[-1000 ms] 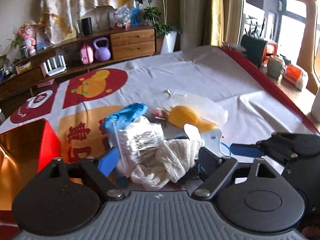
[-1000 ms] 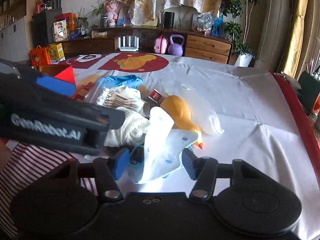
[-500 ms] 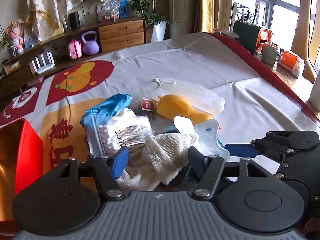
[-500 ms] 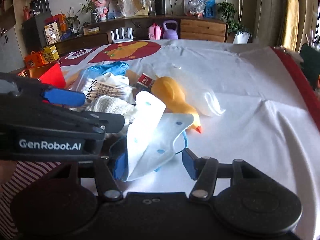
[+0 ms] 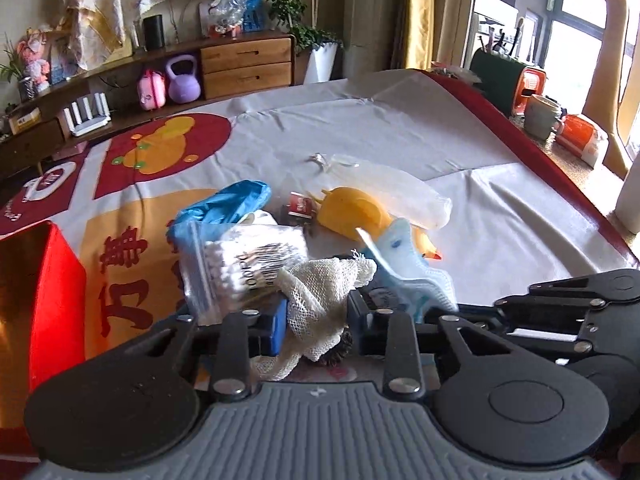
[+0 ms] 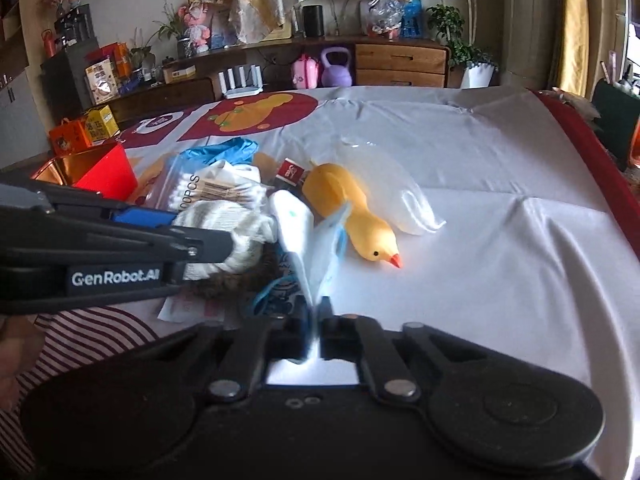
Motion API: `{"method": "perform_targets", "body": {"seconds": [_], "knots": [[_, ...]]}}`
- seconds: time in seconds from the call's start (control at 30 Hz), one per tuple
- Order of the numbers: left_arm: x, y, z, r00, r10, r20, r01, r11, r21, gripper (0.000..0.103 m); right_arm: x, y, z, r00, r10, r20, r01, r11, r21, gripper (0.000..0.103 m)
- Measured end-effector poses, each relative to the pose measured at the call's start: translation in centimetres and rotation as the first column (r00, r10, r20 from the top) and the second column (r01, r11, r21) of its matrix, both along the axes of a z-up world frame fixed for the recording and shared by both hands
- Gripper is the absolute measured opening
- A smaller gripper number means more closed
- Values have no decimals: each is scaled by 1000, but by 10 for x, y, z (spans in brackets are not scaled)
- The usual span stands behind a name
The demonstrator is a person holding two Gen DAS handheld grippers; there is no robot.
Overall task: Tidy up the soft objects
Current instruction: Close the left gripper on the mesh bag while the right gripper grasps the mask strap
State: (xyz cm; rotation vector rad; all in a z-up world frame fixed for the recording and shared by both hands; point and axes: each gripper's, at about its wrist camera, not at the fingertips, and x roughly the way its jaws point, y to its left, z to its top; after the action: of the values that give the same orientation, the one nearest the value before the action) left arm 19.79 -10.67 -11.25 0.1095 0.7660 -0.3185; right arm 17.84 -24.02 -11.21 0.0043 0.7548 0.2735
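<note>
A pile of soft things lies on the white tablecloth (image 5: 500, 208). My left gripper (image 5: 316, 326) is shut on a cream mesh cloth (image 5: 324, 292), also seen in the right wrist view (image 6: 232, 236). My right gripper (image 6: 316, 320) is shut on a pale blue face mask (image 6: 320, 248), which stands up from its jaws; the mask shows in the left wrist view (image 5: 404, 260). A yellow rubber duck (image 6: 352, 216), a bag of cotton swabs (image 5: 244, 264) and a blue glove (image 5: 228, 208) lie just behind.
A red box (image 5: 52, 292) with a gold inside stands open at the left. A clear plastic bag (image 6: 396, 196) lies behind the duck. A small red packet (image 6: 290, 172) sits in the pile. The table's red edge (image 5: 560, 172) runs along the right.
Both grippers have closed: the left on the mesh cloth, the right on the face mask. The mask is now pinched upright between the right jaws.
</note>
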Motion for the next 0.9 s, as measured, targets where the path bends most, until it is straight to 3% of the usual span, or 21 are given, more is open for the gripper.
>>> {"method": "perform_targets", "body": {"seconds": [0.57,0.9], "knots": [[-32,36,31,995,103,12,-103,993,-60,26,-38,-6,52,994,-19,103,20,1000,-12,2],[-56,75,59,982,186,29,-182,979,-90,26,-51,18,91,985,84,153,-85,996,2,2]]}}
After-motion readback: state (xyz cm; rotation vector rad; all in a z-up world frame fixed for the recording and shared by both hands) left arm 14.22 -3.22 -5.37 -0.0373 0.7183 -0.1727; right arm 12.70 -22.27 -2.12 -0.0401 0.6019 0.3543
